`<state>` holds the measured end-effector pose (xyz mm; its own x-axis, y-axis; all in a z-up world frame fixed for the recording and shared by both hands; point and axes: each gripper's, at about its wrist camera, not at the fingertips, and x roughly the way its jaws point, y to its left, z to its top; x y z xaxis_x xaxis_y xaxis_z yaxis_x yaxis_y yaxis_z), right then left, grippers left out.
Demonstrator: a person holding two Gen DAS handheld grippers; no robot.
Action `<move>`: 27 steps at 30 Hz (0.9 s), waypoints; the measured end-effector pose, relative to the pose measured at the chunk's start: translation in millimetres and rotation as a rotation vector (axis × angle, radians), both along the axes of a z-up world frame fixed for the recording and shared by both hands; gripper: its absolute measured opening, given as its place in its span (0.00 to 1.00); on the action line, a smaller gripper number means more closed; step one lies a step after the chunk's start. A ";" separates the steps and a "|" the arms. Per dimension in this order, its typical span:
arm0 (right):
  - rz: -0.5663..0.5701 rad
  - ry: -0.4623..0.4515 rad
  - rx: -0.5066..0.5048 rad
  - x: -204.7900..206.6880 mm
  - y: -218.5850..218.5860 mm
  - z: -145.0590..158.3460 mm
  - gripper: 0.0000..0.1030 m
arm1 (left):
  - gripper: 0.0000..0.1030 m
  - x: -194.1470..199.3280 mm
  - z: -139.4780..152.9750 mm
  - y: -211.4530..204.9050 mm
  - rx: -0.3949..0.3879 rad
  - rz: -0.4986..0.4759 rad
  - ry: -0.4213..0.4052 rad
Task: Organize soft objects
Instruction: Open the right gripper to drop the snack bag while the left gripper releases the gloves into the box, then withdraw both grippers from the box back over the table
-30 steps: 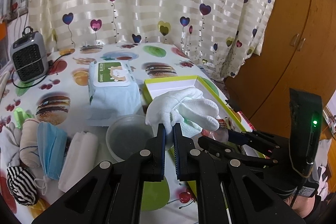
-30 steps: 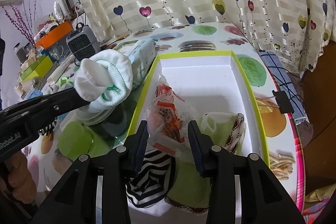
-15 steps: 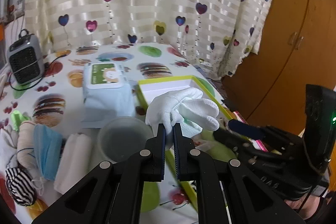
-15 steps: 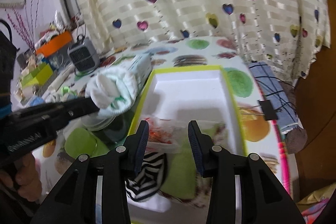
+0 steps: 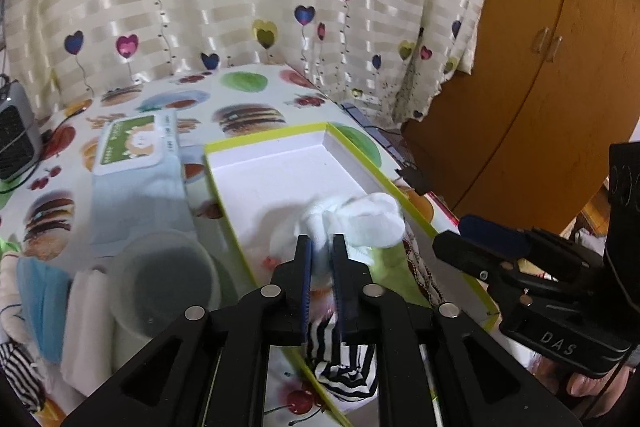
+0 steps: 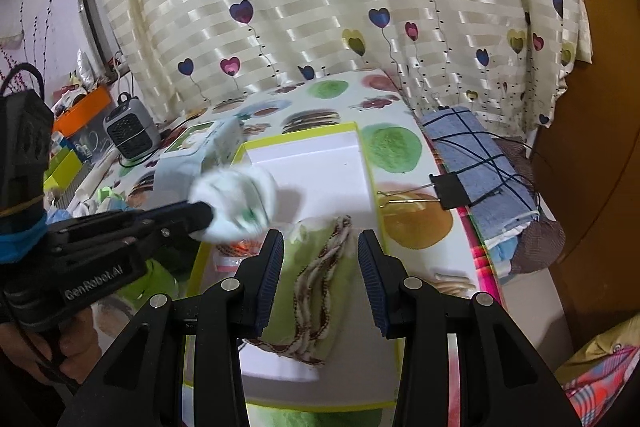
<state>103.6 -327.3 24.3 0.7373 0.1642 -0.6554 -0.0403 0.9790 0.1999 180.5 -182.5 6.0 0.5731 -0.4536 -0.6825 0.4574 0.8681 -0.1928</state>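
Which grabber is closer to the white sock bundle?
Left. The left gripper has the white sock bundle right between its just-opening fingers, over the box. The right gripper is open and empty, apart from it.

A lived-in home room: a heart-print curtain (image 6: 320, 7) hangs behind a table under a food-print cloth (image 5: 248, 115), with a wooden wardrobe (image 5: 552, 75) at right.

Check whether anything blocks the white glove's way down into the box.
Nothing visible does. The glove hangs at the left gripper, whose jaws have just been opening, over the bare white floor of the box.
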 end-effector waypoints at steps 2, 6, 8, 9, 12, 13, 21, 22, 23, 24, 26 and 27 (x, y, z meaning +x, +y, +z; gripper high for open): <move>-0.001 -0.001 -0.001 0.0 0.4 0.2 0.39 | 0.27 -0.2 -0.9 2.0 -0.015 -0.002 0.010; 0.007 -0.002 0.000 -0.7 2.0 1.8 0.39 | 0.27 -4.1 2.9 8.6 -0.029 0.009 0.007; 0.012 -0.007 0.000 -2.8 4.5 5.7 0.39 | 0.27 -7.4 6.3 12.0 -0.030 0.016 0.002; 0.012 -0.010 0.001 -4.3 6.5 7.1 0.39 | 0.27 -9.2 7.9 14.0 -0.030 0.018 -0.001; 0.022 -0.028 -0.004 -11.0 11.9 15.8 0.39 | 0.27 -18.5 14.9 21.5 -0.037 0.028 -0.016; 0.026 -0.032 -0.005 -13.3 14.1 18.5 0.39 | 0.27 -20.2 16.7 24.6 -0.039 0.030 -0.020; 0.076 -0.048 -0.008 -31.0 36.9 31.7 0.39 | 0.27 -46.7 29.4 49.7 -0.044 0.072 -0.046; 0.082 -0.049 -0.009 -33.1 40.2 32.7 0.39 | 0.27 -51.0 30.1 53.2 -0.041 0.078 -0.047; 0.088 -0.049 -0.010 -35.2 43.3 33.3 0.39 | 0.27 -53.8 30.3 56.0 -0.039 0.084 -0.047; 0.099 -0.050 -0.009 -37.5 48.0 34.3 0.39 | 0.27 -57.6 30.8 59.5 -0.039 0.089 -0.046; 0.114 -0.047 -0.012 -41.1 54.4 35.0 0.39 | 0.27 -63.5 31.2 65.4 -0.039 0.096 -0.048; 0.126 -0.046 -0.015 -43.5 59.5 35.8 0.40 | 0.27 -66.8 31.6 68.9 -0.039 0.102 -0.051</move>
<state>60.1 -267.8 60.1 0.7408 0.2479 -0.6243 -0.1716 0.9684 0.1808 113.7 -113.6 37.5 0.6512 -0.4165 -0.6344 0.3770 0.9031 -0.2059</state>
